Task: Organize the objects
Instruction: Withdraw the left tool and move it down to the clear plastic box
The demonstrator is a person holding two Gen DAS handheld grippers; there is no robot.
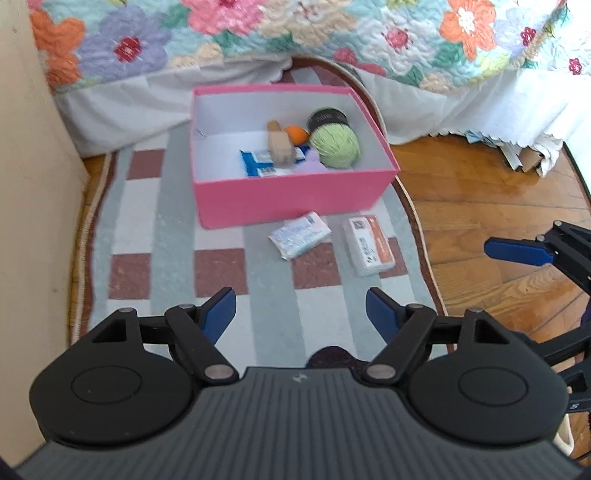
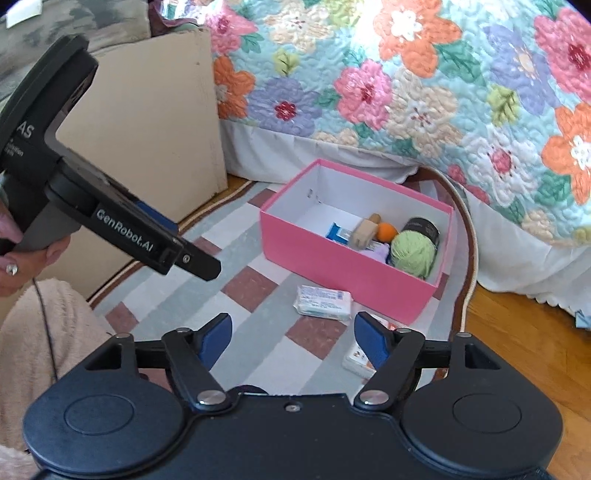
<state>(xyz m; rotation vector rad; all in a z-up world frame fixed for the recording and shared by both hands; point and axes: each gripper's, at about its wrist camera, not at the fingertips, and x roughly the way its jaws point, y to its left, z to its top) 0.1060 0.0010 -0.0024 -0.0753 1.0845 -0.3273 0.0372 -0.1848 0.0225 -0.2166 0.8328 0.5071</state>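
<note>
A pink box (image 1: 291,195) (image 2: 332,264) stands on the checked rug. It holds a green yarn ball (image 1: 335,146) (image 2: 413,254), a black roll (image 1: 327,118), an orange ball (image 1: 297,134), a wooden piece (image 1: 280,146) and a blue pack (image 1: 258,162). A white tissue pack (image 1: 300,239) (image 2: 323,302) and a white-and-orange packet (image 1: 369,245) (image 2: 360,360) lie on the rug in front of the box. My left gripper (image 1: 301,314) is open and empty, short of the packs. My right gripper (image 2: 291,336) is open and empty, its right finger over the orange packet.
A floral quilt (image 1: 332,33) (image 2: 406,92) hangs off the bed behind the box. A beige cabinet side (image 1: 29,184) (image 2: 147,129) stands at the left. Wood floor (image 1: 498,192) lies right of the rug. The left gripper's body (image 2: 110,221) crosses the right wrist view.
</note>
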